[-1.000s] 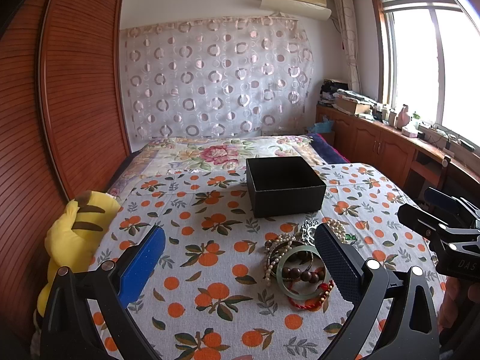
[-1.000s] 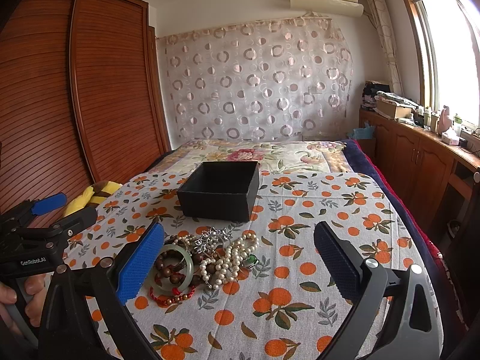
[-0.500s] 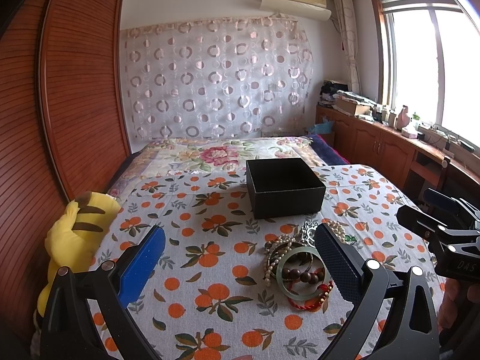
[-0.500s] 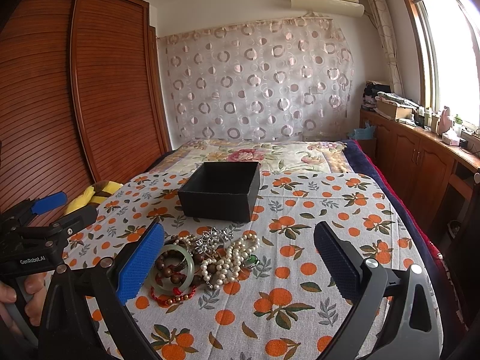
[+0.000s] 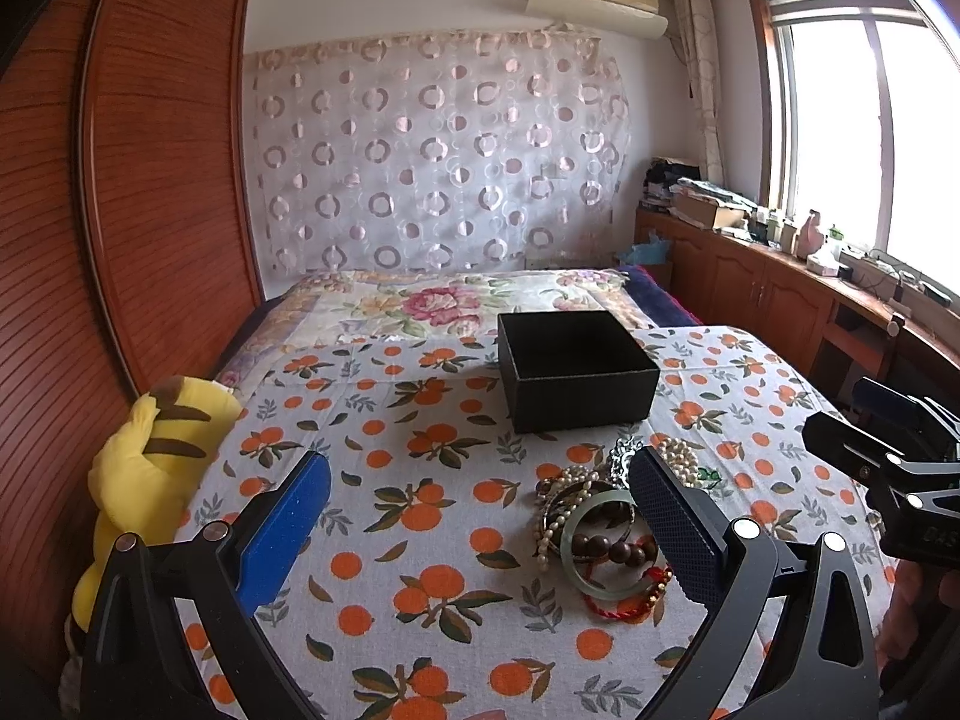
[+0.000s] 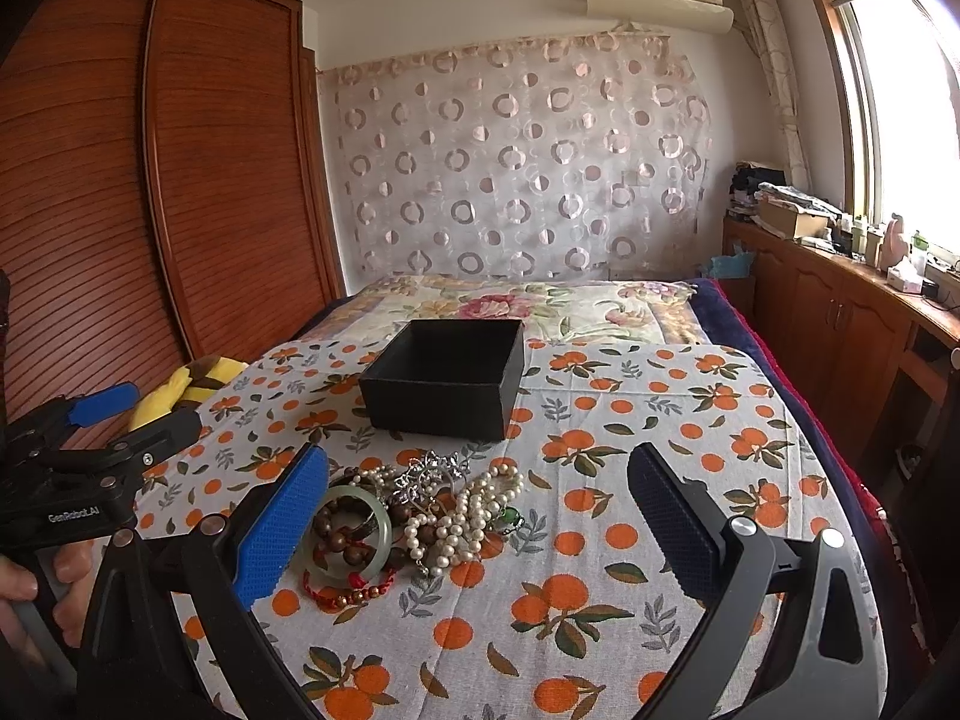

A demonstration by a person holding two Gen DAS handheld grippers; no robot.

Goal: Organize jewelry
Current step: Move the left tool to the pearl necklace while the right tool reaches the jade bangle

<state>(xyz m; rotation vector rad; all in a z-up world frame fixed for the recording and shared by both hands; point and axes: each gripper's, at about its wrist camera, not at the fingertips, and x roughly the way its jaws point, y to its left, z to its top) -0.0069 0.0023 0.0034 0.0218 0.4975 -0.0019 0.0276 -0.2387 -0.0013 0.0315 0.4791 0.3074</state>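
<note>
- a heap of jewelry lies on the orange-print cloth, low in the right wrist view at about 7 o'clock from centre; in the left wrist view it sits at about 4 o'clock.
- in the heap: a pale green bangle, dark wooden beads across it, a red cord bracelet at its near edge, a pearl strand and a silver piece on the far side.
- a black open box stands on the cloth just beyond the heap, at 12 o'clock from it, apart from the jewelry.
- the right gripper is spread wide and holds nothing; its blue left pad stands just beside the bangle, though contact cannot be told.
- the left gripper is also spread wide and empty; its dark right pad overlaps the heap in view, contact unclear.
- a hand grips the left gripper's handle at 8 o'clock in the right wrist view.
- a yellow plush toy lies at the bed's edge, at 9 o'clock in the left wrist view.
</note>
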